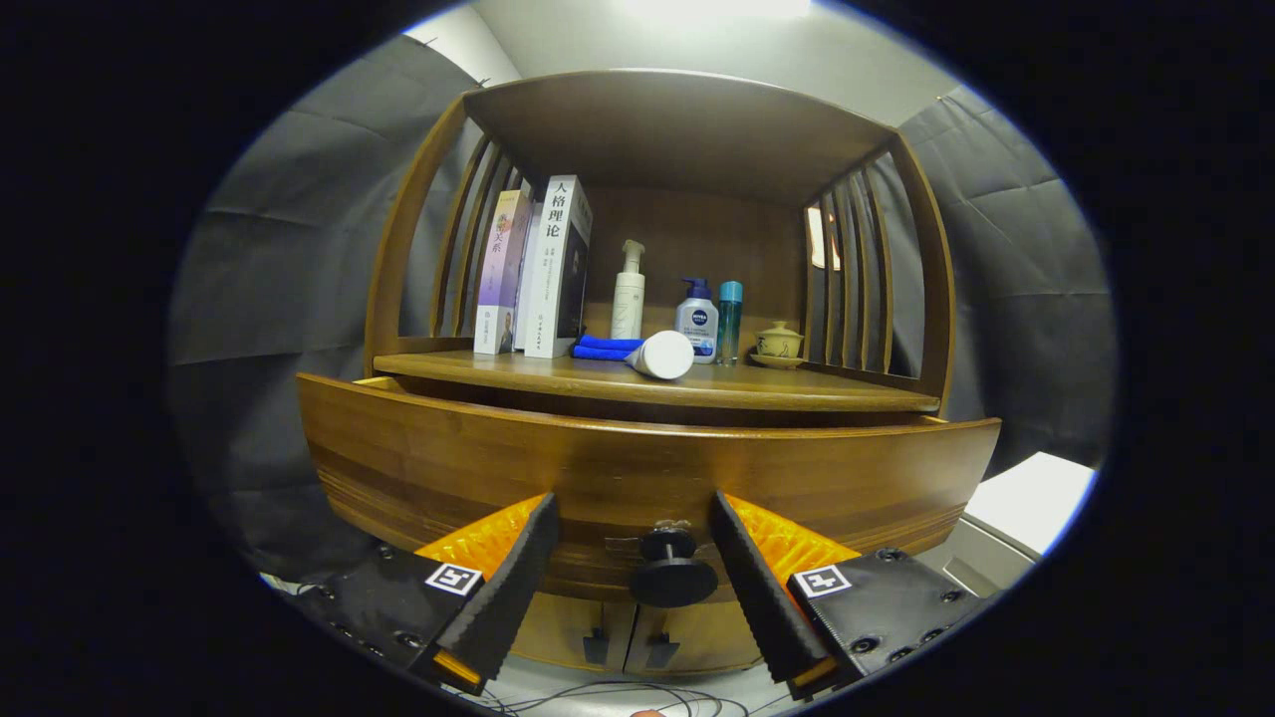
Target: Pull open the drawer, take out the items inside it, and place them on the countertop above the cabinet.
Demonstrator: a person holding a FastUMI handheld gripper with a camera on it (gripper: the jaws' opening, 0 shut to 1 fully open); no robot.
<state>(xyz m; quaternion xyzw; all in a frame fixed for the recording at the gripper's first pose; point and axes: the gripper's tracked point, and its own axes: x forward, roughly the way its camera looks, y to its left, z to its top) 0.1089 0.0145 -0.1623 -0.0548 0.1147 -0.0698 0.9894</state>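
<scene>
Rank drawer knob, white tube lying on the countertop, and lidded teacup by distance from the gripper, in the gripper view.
Gripper open.
1. Drawer knob: between the fingers, apart from both.
2. White tube: lying near the countertop's front edge, above the drawer.
3. Lidded teacup: farther back, right side.

Hand-held gripper [630, 513]: wedge-shaped fingers, black screwed mounts with square black-and-white markers.

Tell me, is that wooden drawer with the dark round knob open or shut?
Open: the wooden drawer front stands out ahead of the countertop, a dark gap between them. The open gripper fingers flank its dark round knob without touching.
</scene>
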